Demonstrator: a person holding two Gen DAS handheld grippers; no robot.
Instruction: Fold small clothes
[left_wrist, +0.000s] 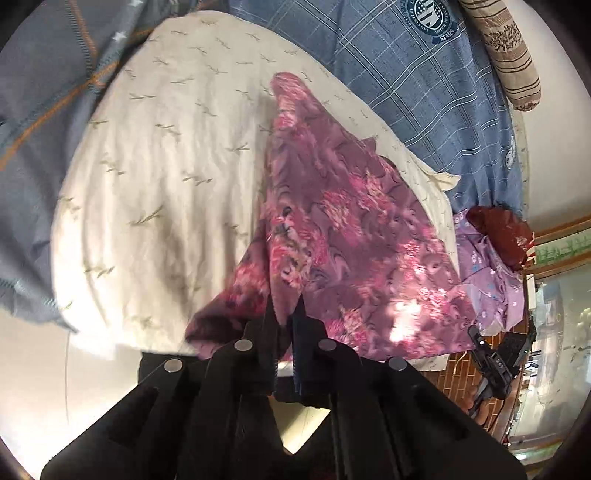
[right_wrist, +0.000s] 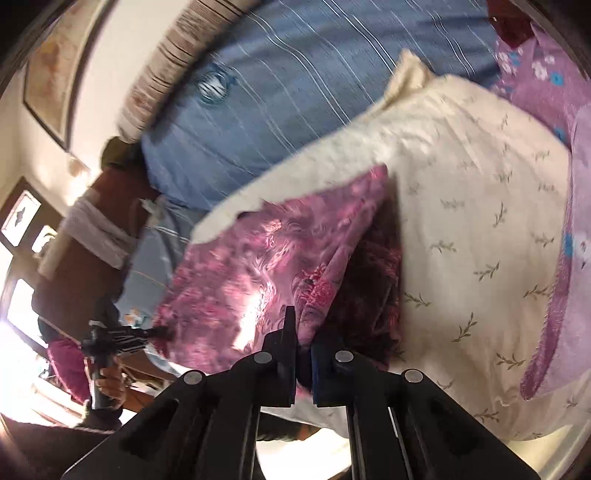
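A pink and purple floral garment hangs stretched above a cream cloth with a leaf print. My left gripper is shut on the garment's near edge. In the right wrist view my right gripper is shut on the other end of the same garment, which folds over with a dark underside to the right. The right gripper also shows small at the lower right of the left wrist view, and the left gripper at the lower left of the right wrist view.
A blue checked bedsheet lies behind the cream cloth. A striped bolster lies along its far edge. A lilac flowered cloth and a dark red item lie to the right. A wooden bed frame and window are beyond.
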